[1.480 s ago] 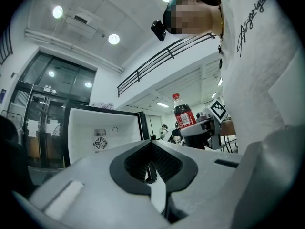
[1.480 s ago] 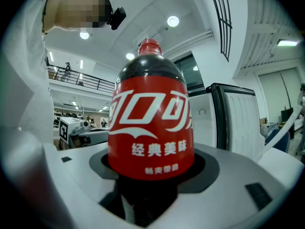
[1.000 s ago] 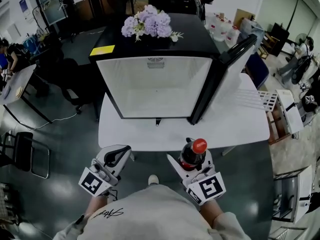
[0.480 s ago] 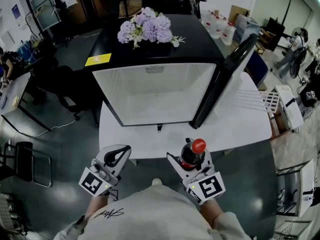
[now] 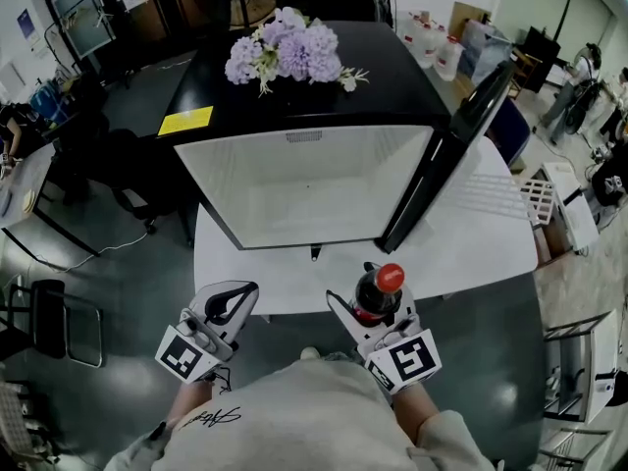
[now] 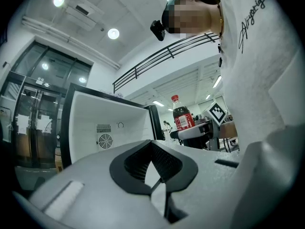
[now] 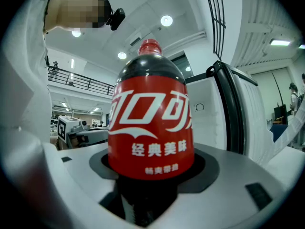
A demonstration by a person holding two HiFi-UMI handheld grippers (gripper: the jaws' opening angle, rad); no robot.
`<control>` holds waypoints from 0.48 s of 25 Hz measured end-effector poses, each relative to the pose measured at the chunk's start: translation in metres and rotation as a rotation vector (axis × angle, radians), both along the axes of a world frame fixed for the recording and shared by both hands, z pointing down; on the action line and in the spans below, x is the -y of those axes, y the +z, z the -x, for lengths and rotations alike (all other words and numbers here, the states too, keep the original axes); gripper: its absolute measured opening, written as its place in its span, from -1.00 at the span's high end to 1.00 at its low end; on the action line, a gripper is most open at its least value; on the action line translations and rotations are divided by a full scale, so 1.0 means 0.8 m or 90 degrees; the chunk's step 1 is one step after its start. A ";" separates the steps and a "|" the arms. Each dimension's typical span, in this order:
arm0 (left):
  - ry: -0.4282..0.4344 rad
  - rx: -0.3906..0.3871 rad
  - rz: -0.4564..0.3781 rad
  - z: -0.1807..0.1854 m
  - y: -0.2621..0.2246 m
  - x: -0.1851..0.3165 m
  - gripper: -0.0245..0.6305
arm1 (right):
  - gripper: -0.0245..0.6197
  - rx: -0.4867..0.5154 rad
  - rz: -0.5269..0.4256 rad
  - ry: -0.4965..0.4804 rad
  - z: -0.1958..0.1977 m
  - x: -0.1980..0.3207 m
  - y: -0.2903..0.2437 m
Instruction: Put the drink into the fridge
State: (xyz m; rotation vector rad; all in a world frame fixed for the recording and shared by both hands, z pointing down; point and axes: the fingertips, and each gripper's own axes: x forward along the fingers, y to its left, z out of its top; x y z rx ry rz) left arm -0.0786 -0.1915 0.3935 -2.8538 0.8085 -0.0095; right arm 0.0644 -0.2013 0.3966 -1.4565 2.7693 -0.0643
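Count: I see one drink bottle (image 5: 379, 296), one fridge (image 5: 304, 180), one bunch of purple flowers (image 5: 284, 51), one yellow label (image 5: 186, 121), two grippers.
Surface: the fridge stands on a white table (image 5: 471, 238). Its door (image 5: 453, 151) is swung open to the right, and the white interior faces me. The flowers and the label lie on its black top.
Room: dark glossy floor (image 5: 128, 283), a black chair (image 5: 44, 312) at the left, white jugs (image 5: 432, 42) at the far right.
Right gripper (image 5: 371, 314): fingers clamped on the bottle's dark body just below the red label. The bottle is upright with its red cap up.
Bottle place: outside the fridge, at the table's near edge, near of the right half of the opening.
Left gripper (image 5: 232, 300): fingertips pressed together with nothing between them, off the table's near left edge, well apart from the bottle.
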 end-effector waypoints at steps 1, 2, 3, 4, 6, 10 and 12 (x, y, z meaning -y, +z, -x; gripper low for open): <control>-0.002 0.002 0.002 0.000 0.001 0.002 0.92 | -0.05 0.001 0.000 -0.004 0.000 0.003 0.002; -0.005 0.003 0.004 -0.001 0.003 0.004 0.92 | -0.05 0.002 0.001 -0.009 0.000 0.005 0.003; -0.010 0.003 0.005 -0.001 0.002 0.007 0.92 | -0.05 0.003 0.001 -0.013 0.000 0.008 0.004; -0.014 0.002 0.005 -0.002 0.001 0.009 0.92 | -0.05 0.004 0.001 -0.019 0.000 0.011 0.004; -0.023 -0.001 0.004 -0.004 -0.002 0.011 0.92 | -0.05 0.002 0.000 -0.032 -0.001 0.015 0.005; -0.040 -0.005 0.003 -0.006 -0.004 0.016 0.92 | -0.05 -0.004 -0.001 -0.048 -0.004 0.026 0.010; -0.044 -0.010 0.001 -0.009 -0.004 0.018 0.92 | -0.05 -0.005 -0.001 -0.054 -0.006 0.032 0.015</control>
